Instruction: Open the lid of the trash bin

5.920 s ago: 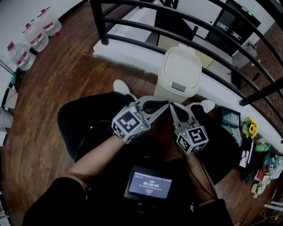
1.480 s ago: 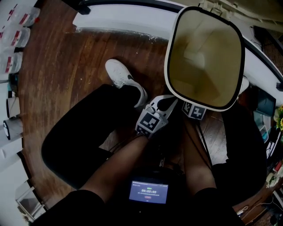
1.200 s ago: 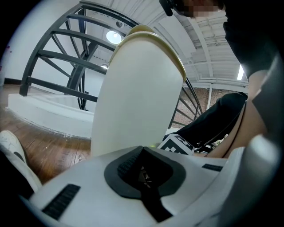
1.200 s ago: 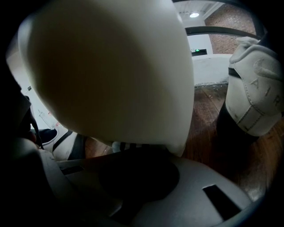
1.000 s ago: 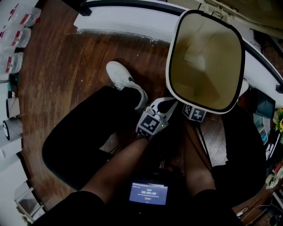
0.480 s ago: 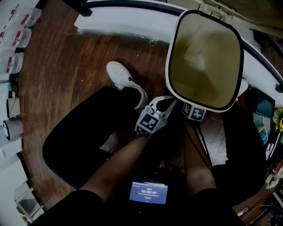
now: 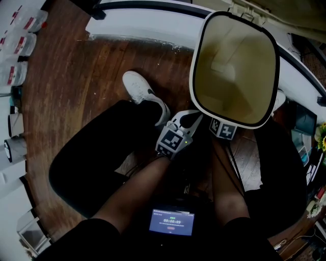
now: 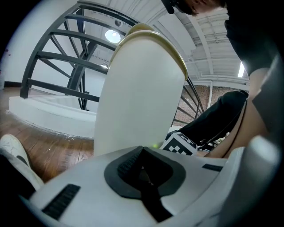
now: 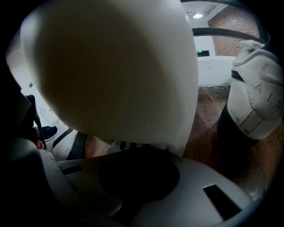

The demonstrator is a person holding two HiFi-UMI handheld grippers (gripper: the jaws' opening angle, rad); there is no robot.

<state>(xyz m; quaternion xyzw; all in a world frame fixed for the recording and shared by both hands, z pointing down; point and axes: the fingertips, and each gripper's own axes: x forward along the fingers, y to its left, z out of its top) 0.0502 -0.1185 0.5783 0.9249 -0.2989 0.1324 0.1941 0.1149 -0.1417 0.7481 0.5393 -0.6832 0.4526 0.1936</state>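
The trash bin (image 7: 254, 61) is standing at the upper right of the head view, its mouth showing as a rounded square – smooth cream plastic, dull tan inside, rimmed with a dark band. Its lid (image 7: 249, 9) is tipped back past the top edge. The left gripper (image 7: 187, 120) is sitting just below the bin's lower left corner, its glossy grey fingers (image 8: 111, 177) pressing together on nothing, black ribbed pads curving into a loop. The right gripper (image 7: 223, 128) is lying partly under the rim – its fingers are meeting too, empty, in deep shadow. A white shoe (image 7: 142, 92) is resting on streaky brown floorboards (image 7: 76, 76).
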